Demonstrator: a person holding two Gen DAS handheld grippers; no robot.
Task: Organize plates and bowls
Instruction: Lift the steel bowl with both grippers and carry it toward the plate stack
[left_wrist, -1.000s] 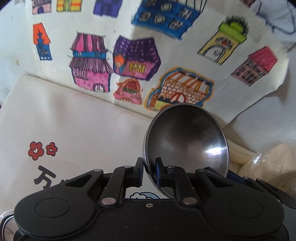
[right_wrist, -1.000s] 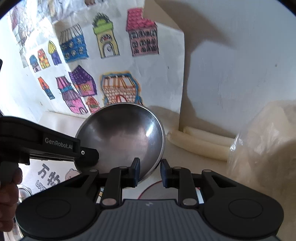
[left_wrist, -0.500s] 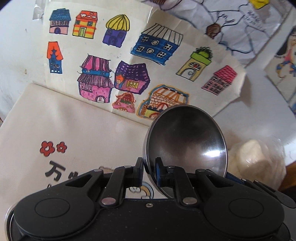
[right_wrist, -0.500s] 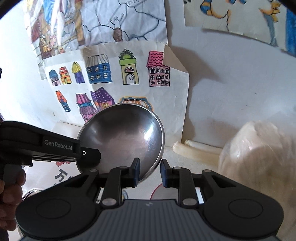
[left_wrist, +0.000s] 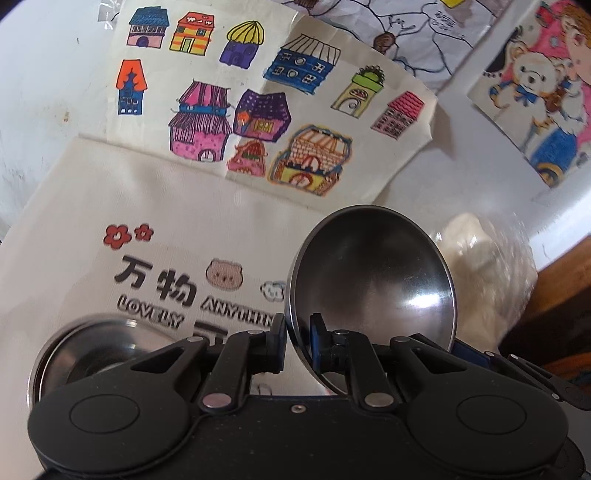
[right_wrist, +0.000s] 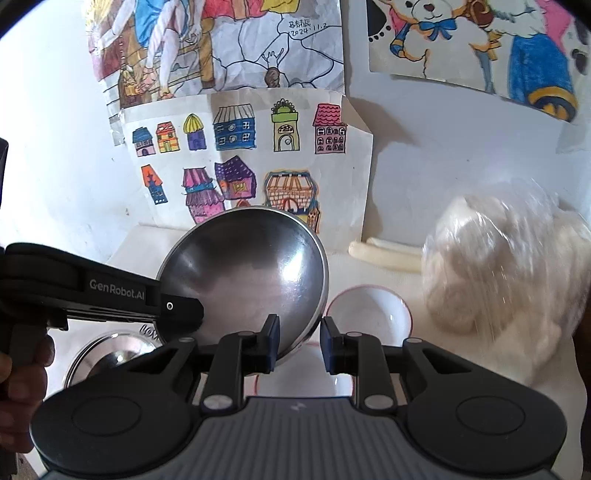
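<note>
The fingers (left_wrist: 279, 345) of the left gripper (left_wrist: 297, 345) are clamped on the near rim of a steel bowl (left_wrist: 373, 280), one finger outside the wall and one inside. The bowl is tilted on edge with its hollow facing the right gripper's camera, clear of the table. The fingers (right_wrist: 271, 341) of the right gripper (right_wrist: 298, 343) stand slightly apart; the bowl's lower right rim passes between them, touching the left finger, while a gap shows at the right finger, so a firm clamp cannot be confirmed.

In the right wrist view the left gripper's body enters from the left, with a hand (right_wrist: 18, 373) on its handle at the near left edge.

On the table, a cream cloth (left_wrist: 110, 206) with printed lettering and flowers covers the surface. A second steel bowl (left_wrist: 92, 347) rests on it at the near left. A white bowl with a red rim (right_wrist: 369, 314) sits just right of the held bowl, beyond the right finger. A clear bag of pale contents (right_wrist: 502, 266) lies at the far right, with two pale sticks (right_wrist: 384, 251) beside it against the wall.

Children's drawings hang on the wall: a sheet of coloured houses (left_wrist: 258, 92) directly beyond the held bowl, and a bear drawing (left_wrist: 532, 85) to the far right
</note>
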